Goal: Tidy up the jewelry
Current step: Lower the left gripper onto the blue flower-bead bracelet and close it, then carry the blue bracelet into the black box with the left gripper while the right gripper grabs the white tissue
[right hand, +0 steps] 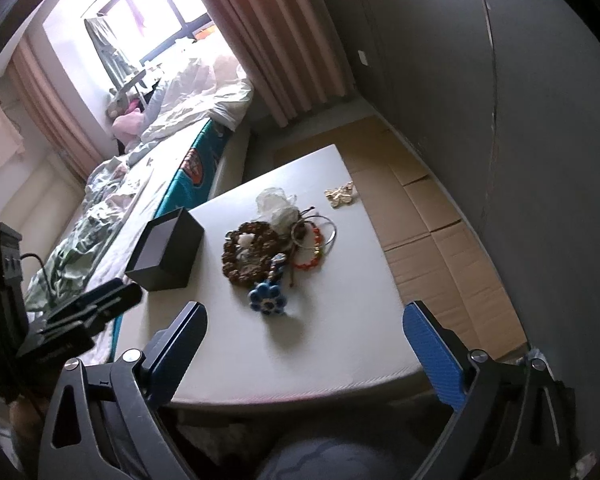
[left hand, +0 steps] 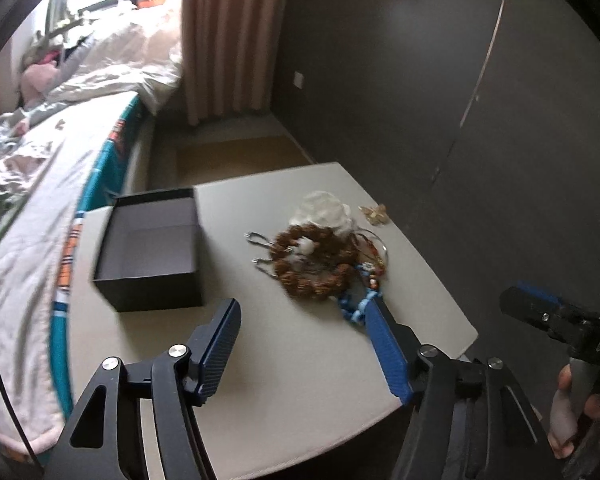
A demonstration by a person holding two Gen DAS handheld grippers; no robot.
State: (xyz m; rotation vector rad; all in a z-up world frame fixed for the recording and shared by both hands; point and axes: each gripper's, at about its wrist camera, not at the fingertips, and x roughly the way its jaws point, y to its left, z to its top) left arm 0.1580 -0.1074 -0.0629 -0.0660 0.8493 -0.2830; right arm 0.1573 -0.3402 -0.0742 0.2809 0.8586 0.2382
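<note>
An open, empty black box (left hand: 150, 248) (right hand: 166, 250) sits at the left of a pale table (left hand: 300, 360) (right hand: 340, 332). A heap of jewelry lies at the middle: a brown beaded bracelet (left hand: 314, 260) (right hand: 248, 254), a blue flower charm (left hand: 356, 308) (right hand: 267, 299), an orange bead bracelet (right hand: 314, 250), thin metal bangles (right hand: 326, 232), a white pouch (left hand: 326, 212) (right hand: 278, 204) and a gold piece (left hand: 374, 213) (right hand: 341, 195) apart. My left gripper (left hand: 302, 310) is open and empty, its right fingertip beside the blue charm. My right gripper (right hand: 304, 314) is open and empty, short of the heap.
A bed (left hand: 32, 200) (right hand: 140, 184) with crumpled bedding runs along the table's left side. Flattened cardboard (right hand: 440, 232) covers the floor to the right. A dark grey wall (left hand: 420, 60) stands behind and to the right. Pink curtains (right hand: 268, 40) hang by the window.
</note>
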